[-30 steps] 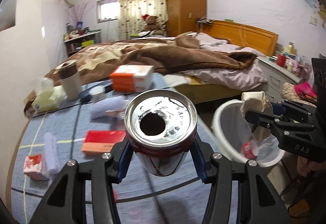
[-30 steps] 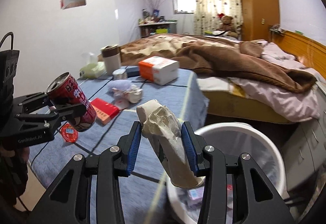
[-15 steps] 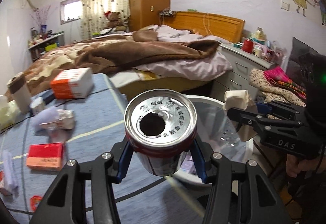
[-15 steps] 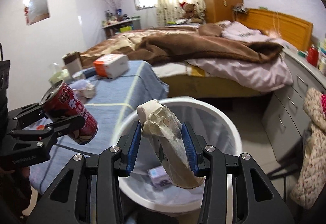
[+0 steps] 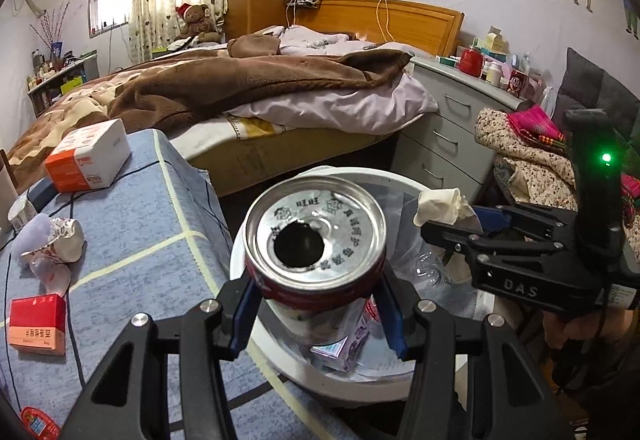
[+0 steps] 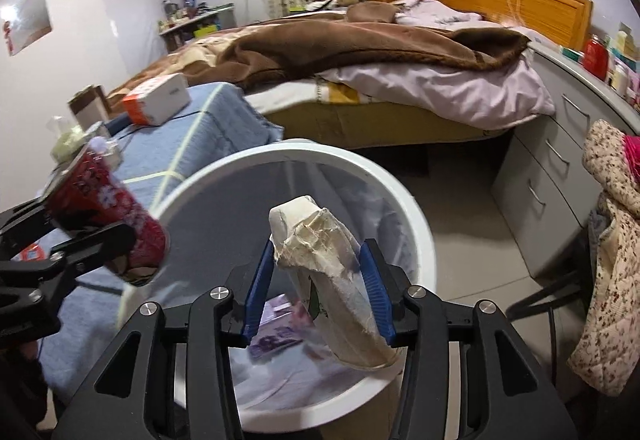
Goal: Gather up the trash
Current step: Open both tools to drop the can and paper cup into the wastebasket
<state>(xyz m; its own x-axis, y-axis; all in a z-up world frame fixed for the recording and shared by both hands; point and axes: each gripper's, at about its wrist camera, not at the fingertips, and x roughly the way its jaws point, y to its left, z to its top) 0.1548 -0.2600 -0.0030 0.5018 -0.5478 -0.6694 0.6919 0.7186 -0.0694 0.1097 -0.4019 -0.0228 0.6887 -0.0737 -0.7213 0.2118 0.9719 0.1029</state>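
An opened red drink can stands upright between the blue pads of my left gripper, which is shut on it. The can hangs over the near left rim of a white lined waste bin. In the right wrist view a crumpled, flattened paper cup sits tilted between the pads of my right gripper, above the bin. Those jaws are opening, with the cup still touching the pads. The can shows blurred at the left.
Left of the bin is a blue-clothed table with an orange-and-white box, a red box and crumpled wrappers. Behind are a bed and grey drawers. Clothes are piled at the right.
Both grippers have swung right from above the table to above the bin and sunk a little. The can and the cup came along. The right pads stand slightly wider.
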